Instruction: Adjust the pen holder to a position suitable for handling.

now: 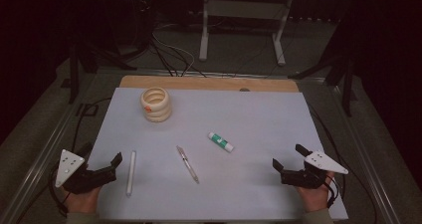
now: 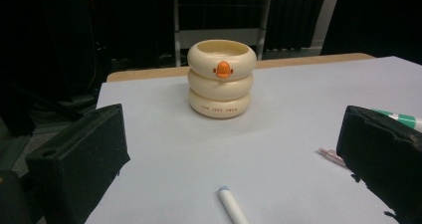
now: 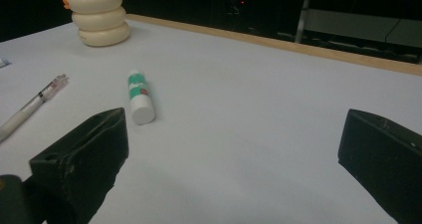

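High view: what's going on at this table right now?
A person holds a gripper in each hand at the near edge of the table. The left gripper and right gripper are both open and hold nothing. A white marker, a pen and a glue stick lie untouched; a cream holder stands at the back.

**Bright table, dark room**

The white table (image 1: 259, 114) is lit from above and looks pale and even. All around it the room is very dark, nearly black at the far edge and corners. The cream holder (image 2: 222, 78) throws only a soft, faint shadow. There is no strong glare. Both gripper views are a bit grainy, and the black jaws up close look blurry.
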